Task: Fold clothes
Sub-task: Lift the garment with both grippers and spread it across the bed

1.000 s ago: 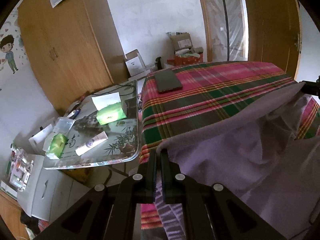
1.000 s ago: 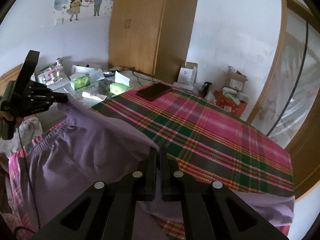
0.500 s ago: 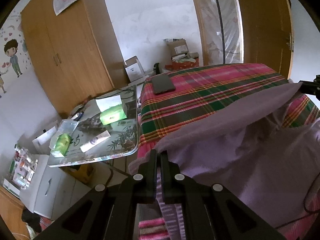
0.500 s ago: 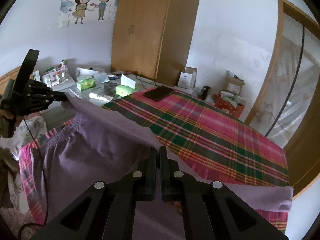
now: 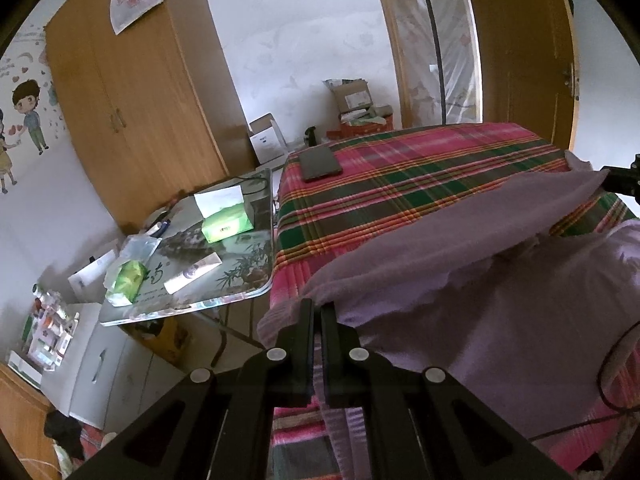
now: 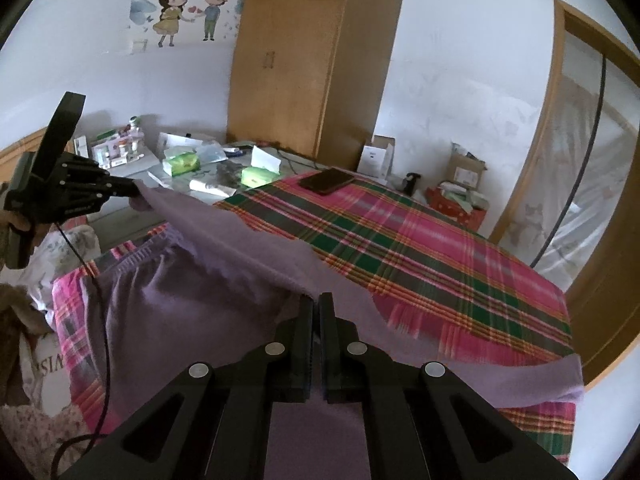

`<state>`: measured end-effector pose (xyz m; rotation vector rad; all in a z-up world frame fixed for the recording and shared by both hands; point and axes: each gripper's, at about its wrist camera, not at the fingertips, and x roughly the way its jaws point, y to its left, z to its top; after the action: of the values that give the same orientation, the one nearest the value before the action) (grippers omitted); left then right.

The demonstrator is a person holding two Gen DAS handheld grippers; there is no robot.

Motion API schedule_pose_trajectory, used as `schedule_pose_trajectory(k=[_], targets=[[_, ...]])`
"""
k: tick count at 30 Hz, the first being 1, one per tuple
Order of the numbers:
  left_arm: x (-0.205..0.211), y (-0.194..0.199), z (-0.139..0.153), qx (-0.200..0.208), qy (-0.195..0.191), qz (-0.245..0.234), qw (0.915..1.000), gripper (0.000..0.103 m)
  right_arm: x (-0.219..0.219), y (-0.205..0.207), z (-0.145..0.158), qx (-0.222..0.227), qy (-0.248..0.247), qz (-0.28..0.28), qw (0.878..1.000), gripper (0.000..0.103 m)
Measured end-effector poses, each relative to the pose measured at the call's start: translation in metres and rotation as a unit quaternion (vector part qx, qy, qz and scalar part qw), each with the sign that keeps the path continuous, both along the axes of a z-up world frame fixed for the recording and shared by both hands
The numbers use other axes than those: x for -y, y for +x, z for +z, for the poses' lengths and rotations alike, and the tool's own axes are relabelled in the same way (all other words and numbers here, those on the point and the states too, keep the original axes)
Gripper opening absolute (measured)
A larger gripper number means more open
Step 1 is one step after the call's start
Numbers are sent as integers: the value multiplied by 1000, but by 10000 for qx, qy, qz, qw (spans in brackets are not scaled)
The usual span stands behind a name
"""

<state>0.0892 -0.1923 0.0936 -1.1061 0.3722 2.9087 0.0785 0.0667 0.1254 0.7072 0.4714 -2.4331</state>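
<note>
Left gripper [image 5: 316, 308]: I see its jaws pinched together on one end of the garment's [image 5: 500, 300] raised edge, at the bed's side next to the table.
Right gripper [image 6: 316, 304]: my jaws here are closed tight on the other end of that same edge, cloth caught between them.
Garment: purple, lifted along one edge between my two grippers; the rest sags onto the near part of the bed [image 5: 420, 184], over another purple layer lying flat.
Left view only: the gap between the table [image 5: 240, 298] and the bed, the white cabinet [image 5: 104, 368] under the table's near corner, and the right gripper's tip at the right border holding a cloth corner.
Right view only: the whole left gripper [image 6: 130, 190] from the side with a hand on its grip, its cable [image 6: 94, 320] hanging down across the garment, a ribbed waistband by the bed's left edge, and a purple strip draped over the bed's near right corner.
Both views: a phone [image 6: 326, 180] flat at the bed's far corner near the table.
Edges: the table's rounded corner sits just beside the bed edge, close to my left jaws; the bed's right edge drops off towards the door [image 6: 600, 260].
Open room: the plaid middle and far half of the bed lie bare beyond the raised edge, apart from the phone.
</note>
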Motion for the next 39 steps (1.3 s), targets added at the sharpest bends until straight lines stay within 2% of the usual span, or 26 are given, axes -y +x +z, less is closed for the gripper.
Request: schedule_pose_trajectory(k=[21,39], targets=[[-11,59,-6,71,-220,-127,9997,3,-11,62,-16,45,41,124,9999,3],[-18,89,-36,349,-244,-158,9990,3,-19,102,-41,272,232,293,9989,3]])
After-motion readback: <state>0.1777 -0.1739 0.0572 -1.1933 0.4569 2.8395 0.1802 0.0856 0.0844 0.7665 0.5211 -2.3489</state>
